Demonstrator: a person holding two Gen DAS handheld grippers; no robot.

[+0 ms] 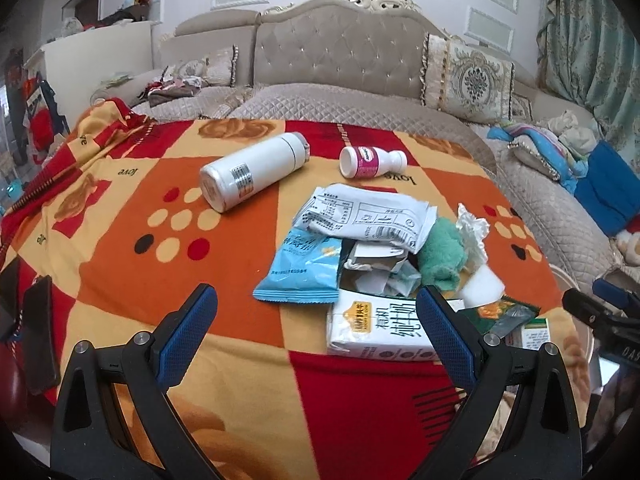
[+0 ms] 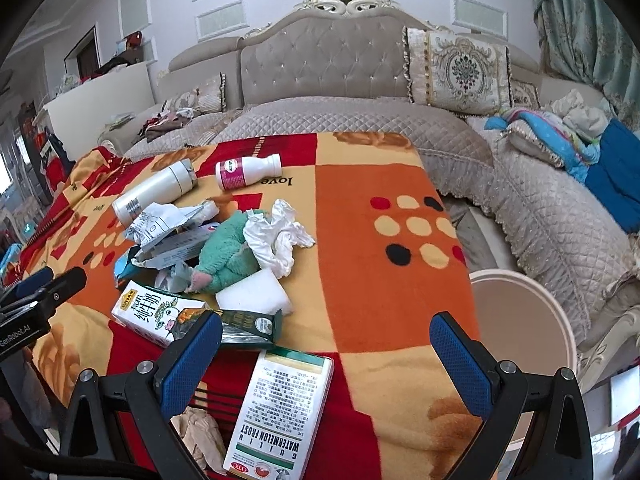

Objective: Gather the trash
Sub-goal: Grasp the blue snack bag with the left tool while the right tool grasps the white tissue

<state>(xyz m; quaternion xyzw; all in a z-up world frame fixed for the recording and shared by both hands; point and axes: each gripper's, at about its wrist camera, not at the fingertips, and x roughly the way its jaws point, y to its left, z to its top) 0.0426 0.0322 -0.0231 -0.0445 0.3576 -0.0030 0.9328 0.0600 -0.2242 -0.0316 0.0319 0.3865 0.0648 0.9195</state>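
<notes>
Blue-padded left hand-held gripper and right hand-held gripper agape, milk carton half hidden behind finger.

A patterned blanket of orange, red and cream blocks carries a scatter of trash.

Toward the far side a white thermos and a small pink-labelled bottle lie on their sides, apart. Nearer, a heap sits on the cloth: a blue snack bag, a crumpled white wrapper, a green fuzzy cloth, white tissue, a white foam block and a milk carton. A watermelon frost box lies flat at the near edge.
</notes>
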